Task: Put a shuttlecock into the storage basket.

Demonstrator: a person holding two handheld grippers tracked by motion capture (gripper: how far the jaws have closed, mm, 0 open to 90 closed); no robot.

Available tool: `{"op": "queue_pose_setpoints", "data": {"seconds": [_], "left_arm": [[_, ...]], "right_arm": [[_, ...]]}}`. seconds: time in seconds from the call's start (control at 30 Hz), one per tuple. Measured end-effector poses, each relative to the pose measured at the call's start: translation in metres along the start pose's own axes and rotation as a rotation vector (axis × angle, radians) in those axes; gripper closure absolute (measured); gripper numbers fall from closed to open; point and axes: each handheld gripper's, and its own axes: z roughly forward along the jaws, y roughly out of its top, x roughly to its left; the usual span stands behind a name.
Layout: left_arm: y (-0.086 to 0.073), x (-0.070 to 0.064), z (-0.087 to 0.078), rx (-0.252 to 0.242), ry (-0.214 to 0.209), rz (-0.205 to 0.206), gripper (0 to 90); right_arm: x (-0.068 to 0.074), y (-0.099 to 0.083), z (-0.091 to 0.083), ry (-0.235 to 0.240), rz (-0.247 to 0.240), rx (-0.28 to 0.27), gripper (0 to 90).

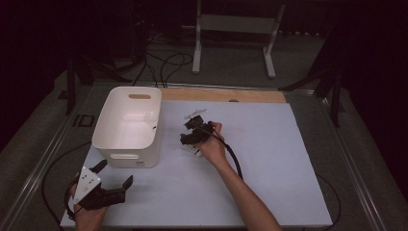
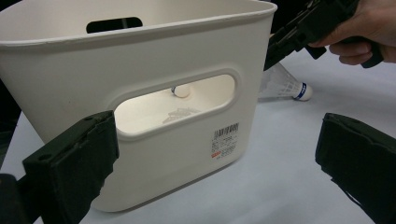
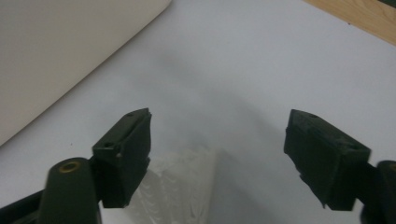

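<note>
A white plastic bin (image 1: 127, 126) stands at the left of the white table mat. Through its handle cutout (image 2: 175, 103) I see a shuttlecock (image 2: 180, 91) lying inside. Another shuttlecock (image 2: 292, 87) with a blue-banded cork lies on the mat just right of the bin. My right gripper (image 1: 187, 131) hovers over it, open, with the translucent skirt (image 3: 182, 186) below and between its jaws, close to the left one. My left gripper (image 1: 114, 174) is open at the near left, facing the bin's front wall with nothing between its jaws.
A wooden strip (image 1: 223, 95) runs along the mat's far edge. Beyond the table stand a white frame (image 1: 235, 29) and floor cables (image 1: 166, 62). The right gripper's cable (image 1: 233, 156) trails along the forearm. Bare mat (image 1: 288, 163) spreads to the right.
</note>
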Motion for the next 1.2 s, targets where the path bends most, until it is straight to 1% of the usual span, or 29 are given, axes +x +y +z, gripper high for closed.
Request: {"op": "queue_pose_setpoints", "data": {"seconds": [0.2,0.23,0.43,0.47,0.53,0.67,0.9,1.2], "left_arm": [[0.000,0.000,0.000,0.000,0.001,-0.001,0.0],[0.000,0.000,0.000,0.000,0.000,0.000,0.0],[0.000,0.000,0.000,0.000,0.001,0.000,0.0],[0.000,-0.001,0.000,0.000,0.002,0.000,0.0],[0.000,-0.001,0.001,0.002,0.002,0.002,0.0],[0.000,-0.001,0.001,0.001,0.002,0.000,0.0],[0.000,0.000,0.001,0.001,0.003,0.001,0.0],[0.000,-0.001,0.001,0.003,0.004,0.003,0.0]], "right_arm": [[0.000,-0.003,-0.005,-0.006,-0.012,0.011,24.7],[-0.001,-0.005,-0.008,-0.008,-0.016,0.013,26.5],[-0.005,-0.008,-0.015,-0.010,-0.012,0.012,28.1],[-0.007,-0.010,-0.018,-0.003,-0.003,0.011,29.8],[-0.008,-0.010,-0.020,-0.004,0.001,0.009,30.4],[-0.009,-0.012,-0.027,0.008,-0.002,0.002,33.6],[-0.011,-0.015,-0.037,0.012,-0.011,-0.005,38.0],[-0.016,-0.022,-0.047,0.016,0.003,-0.009,41.0]]}}
